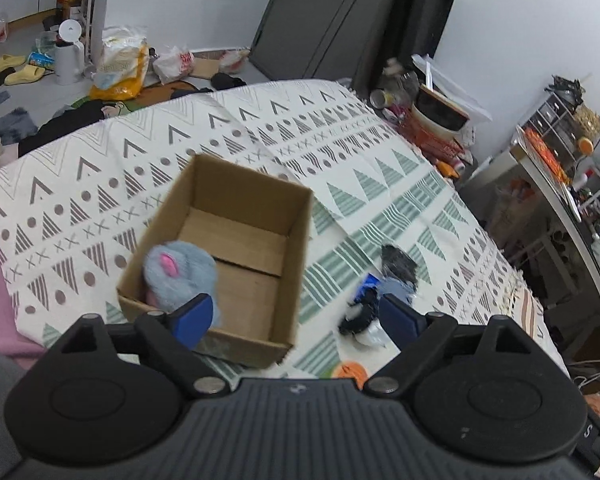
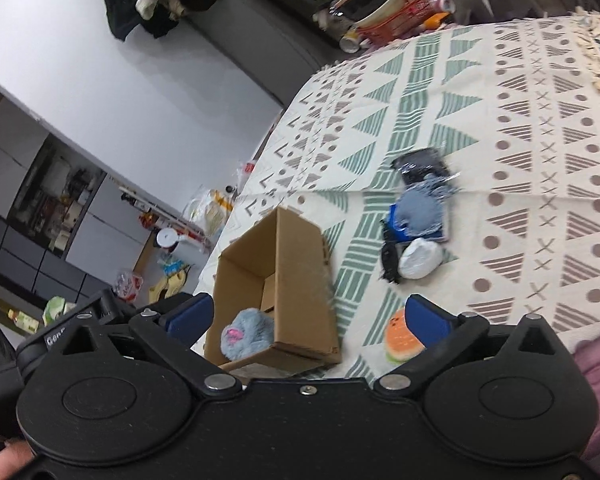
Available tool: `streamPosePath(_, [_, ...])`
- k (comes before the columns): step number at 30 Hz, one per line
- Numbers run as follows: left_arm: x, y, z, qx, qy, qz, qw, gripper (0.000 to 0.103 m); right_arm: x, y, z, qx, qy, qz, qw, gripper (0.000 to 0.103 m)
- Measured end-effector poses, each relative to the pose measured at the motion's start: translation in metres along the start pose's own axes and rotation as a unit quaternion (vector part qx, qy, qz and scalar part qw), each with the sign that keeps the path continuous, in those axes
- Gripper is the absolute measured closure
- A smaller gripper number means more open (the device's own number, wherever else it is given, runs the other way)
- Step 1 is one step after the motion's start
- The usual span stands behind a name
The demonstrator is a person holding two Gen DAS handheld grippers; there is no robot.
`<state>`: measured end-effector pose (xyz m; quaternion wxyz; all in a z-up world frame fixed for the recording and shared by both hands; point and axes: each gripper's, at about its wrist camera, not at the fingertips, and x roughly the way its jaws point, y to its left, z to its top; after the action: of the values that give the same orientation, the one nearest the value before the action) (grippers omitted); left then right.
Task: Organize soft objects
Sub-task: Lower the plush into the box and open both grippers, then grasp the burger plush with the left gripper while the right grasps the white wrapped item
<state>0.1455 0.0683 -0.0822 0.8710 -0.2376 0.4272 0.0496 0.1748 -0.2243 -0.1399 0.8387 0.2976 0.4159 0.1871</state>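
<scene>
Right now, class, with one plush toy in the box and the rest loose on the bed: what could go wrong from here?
1. The cardboard box sits on a soft blanket, so a nudge from the open left gripper might tip it.
2. The pile of wrapped items overlaps, so a grasp may lift several.
3. The burger plush lies close under the open right gripper and could be knocked away.

The cardboard box [image 1: 236,256] stands open on top (grey plush [image 1: 180,276] fills one corner).
</scene>
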Motion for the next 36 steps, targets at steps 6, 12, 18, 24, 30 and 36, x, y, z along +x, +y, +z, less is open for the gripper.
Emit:
streamPosePath(6, [0.001, -0.024, -0.013, 0.007, -0.004, -0.002, 1.0000, 0.014, -0.010, -0.023, 0.008, 0.017, -0.009, -0.002, 1.000, 0.000])
streamPosePath(12, [0.008, -0.040, -0.025, 0.005, 0.004, 0.004, 1.0000, 0.014, -0.014, -0.044, 0.015, 0.030, -0.010, 0.001, 0.999, 0.000])
streamPosePath(18, [0.020, -0.055, -0.036, 0.017, 0.026, -0.002, 0.9995, 0.014, -0.006, -0.060, 0.024, 0.023, -0.013, 0.012, 1.000, 0.013])
streamPosePath(24, [0.041, -0.067, -0.050, 0.027, 0.049, -0.004, 0.9984, 0.017, 0.013, -0.080, 0.022, 0.046, -0.012, 0.025, 0.999, 0.023])
streamPosePath(30, [0.066, -0.074, -0.064, 0.023, 0.063, 0.000, 0.9977, 0.019, 0.018, -0.093, 0.021, 0.072, -0.008, 0.044, 0.996, 0.031])
streamPosePath(36, [0.094, -0.076, -0.072, 0.008, 0.087, 0.002, 0.9962, 0.029, 0.038, -0.116, 0.020, 0.110, 0.019, 0.035, 0.993, 0.040])
